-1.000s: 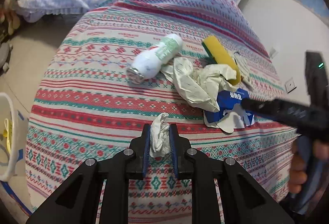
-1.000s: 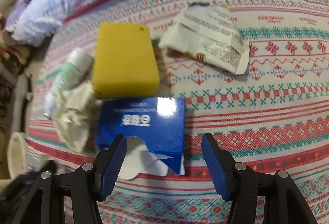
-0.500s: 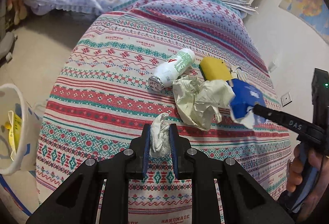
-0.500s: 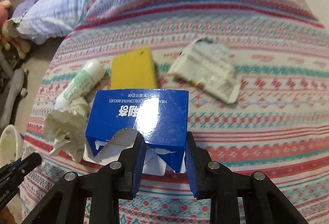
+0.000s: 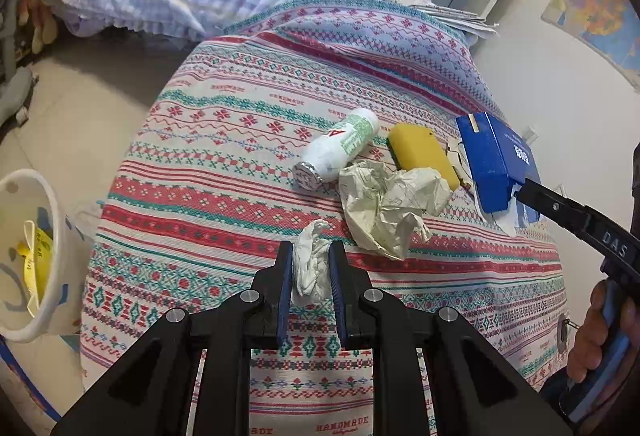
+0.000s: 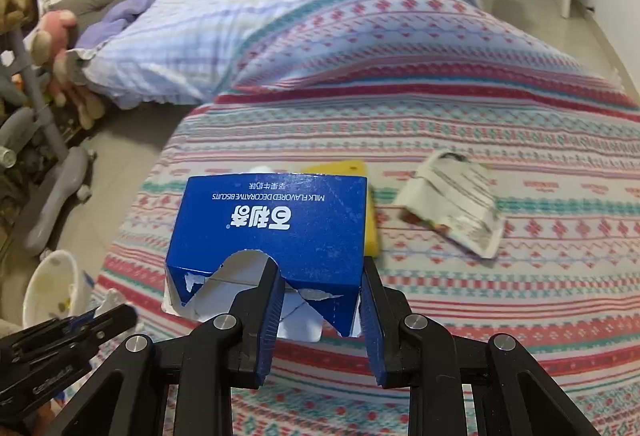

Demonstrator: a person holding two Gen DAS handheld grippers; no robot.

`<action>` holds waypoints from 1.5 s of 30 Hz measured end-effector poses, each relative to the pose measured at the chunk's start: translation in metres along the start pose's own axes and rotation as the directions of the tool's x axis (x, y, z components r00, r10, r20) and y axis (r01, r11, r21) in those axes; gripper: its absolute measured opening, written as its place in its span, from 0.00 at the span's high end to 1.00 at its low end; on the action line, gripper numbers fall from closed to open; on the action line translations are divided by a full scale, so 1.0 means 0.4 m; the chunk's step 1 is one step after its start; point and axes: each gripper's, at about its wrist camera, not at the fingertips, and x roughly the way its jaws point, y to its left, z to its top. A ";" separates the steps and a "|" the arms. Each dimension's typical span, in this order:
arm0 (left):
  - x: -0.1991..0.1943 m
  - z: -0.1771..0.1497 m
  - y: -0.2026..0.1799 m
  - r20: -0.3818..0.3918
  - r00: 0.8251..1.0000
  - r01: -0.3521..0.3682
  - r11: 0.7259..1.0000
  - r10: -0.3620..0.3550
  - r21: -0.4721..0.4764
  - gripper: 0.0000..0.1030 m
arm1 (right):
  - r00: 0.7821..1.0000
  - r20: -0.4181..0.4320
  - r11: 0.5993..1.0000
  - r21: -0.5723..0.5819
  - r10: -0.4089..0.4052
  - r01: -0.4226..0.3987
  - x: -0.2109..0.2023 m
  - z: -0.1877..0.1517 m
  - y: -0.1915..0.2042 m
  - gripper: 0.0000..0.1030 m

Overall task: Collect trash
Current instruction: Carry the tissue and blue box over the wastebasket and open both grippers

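Just changed: the blue biscuit box (image 6: 276, 224) is up off the bed now, where a second ago it lay flat on the striped blanket (image 5: 224, 163) between open jaws.
Right gripper (image 6: 322, 300): jaws closed onto the torn end of the box, one finger at the ripped opening, the other on the outer side wall; the box tilts upward, clear of the blanket.
Left gripper (image 5: 308, 268): jaws narrowed onto a white tissue wad (image 5: 310, 262), same hold as a second ago, hovering near the bed's front edge.
Meaning for the task: two pieces in hand at once, so I judge the carry to the bin comes next.
Bin (image 5: 40, 256): white bucket on the floor off the left side of the bed, some yellow scraps already inside.
Left on the bed: white bottle (image 5: 338, 151) lying on its side, yellow sponge (image 5: 420, 151), crumpled paper (image 5: 388, 207) just beside both, and a torn wrapper (image 6: 456, 203) further right.
In the way: little, by my reading; the right gripper must cross over the bed and the left gripper to reach the bucket, and the box grip on torn card looks slight.
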 end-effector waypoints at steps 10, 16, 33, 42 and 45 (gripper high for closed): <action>-0.040 0.005 0.058 0.025 1.000 -0.013 0.999 0.015 -0.052 0.82 | 0.999 0.017 0.997 -0.059 0.043 -0.042 0.010 -0.011 0.062 0.69; -0.069 0.007 0.101 0.044 0.999 -0.021 0.996 0.024 -0.088 0.82 | 0.995 0.000 0.987 -0.130 0.096 -0.095 0.025 -0.050 0.144 0.69; -0.176 0.018 0.379 0.008 0.997 -0.066 0.924 0.074 -0.376 0.82 | 0.987 -0.073 0.946 -0.282 0.144 -0.159 0.096 -0.137 0.307 0.69; -0.235 -0.064 0.698 -0.017 0.998 -0.050 0.670 0.056 -0.740 0.82 | 0.976 -0.130 0.940 -0.271 0.176 -0.206 0.133 -0.167 0.347 0.68; -0.222 -0.074 0.706 -0.036 0.999 -0.054 0.663 0.041 -0.746 0.81 | 0.968 -0.156 0.938 -0.259 0.196 -0.232 0.150 -0.178 0.365 0.68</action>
